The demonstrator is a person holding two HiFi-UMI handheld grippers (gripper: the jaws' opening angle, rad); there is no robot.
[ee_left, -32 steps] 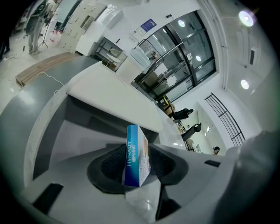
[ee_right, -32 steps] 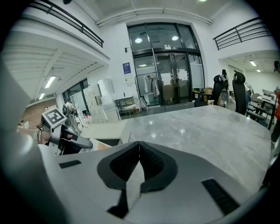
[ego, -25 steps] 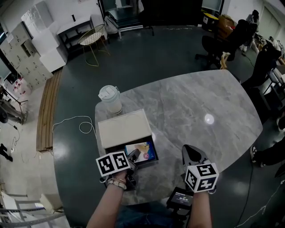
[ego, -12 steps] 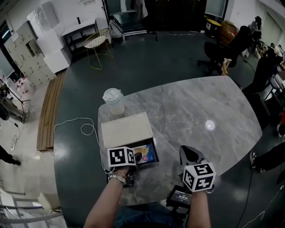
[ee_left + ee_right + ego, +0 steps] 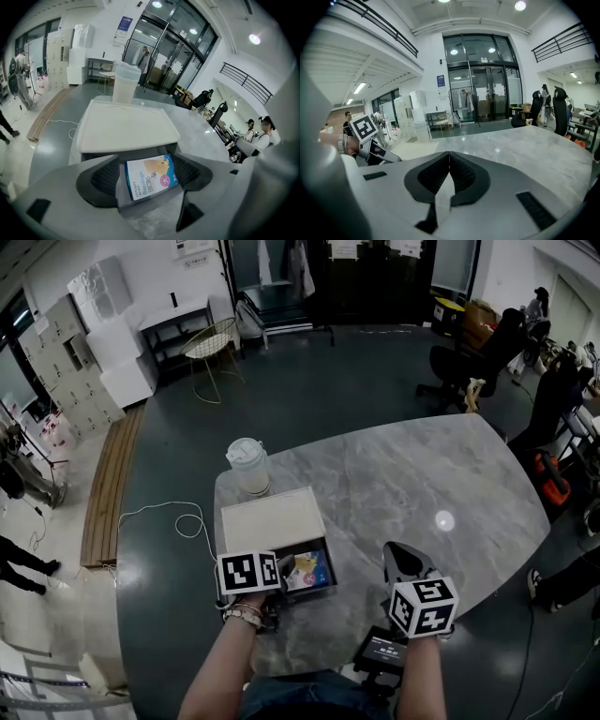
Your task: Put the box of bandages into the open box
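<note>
Left gripper [image 5: 147, 180] fingers are standing wide apart around the bandages [image 5: 307, 570], which are lying flat in the open box [image 5: 146, 206], and right gripper [image 5: 449, 176] fingers are sitting together, empty; a crooked pull-out is risking a finger snagging the wall.

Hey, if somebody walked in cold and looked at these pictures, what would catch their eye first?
The colourful box of bandages lies inside the dark open box at the near left of the grey marble table, with a white lid at its far side. The left claw stands wide open facing it, pads clear of it, while the right claw is shut and empty.
</note>
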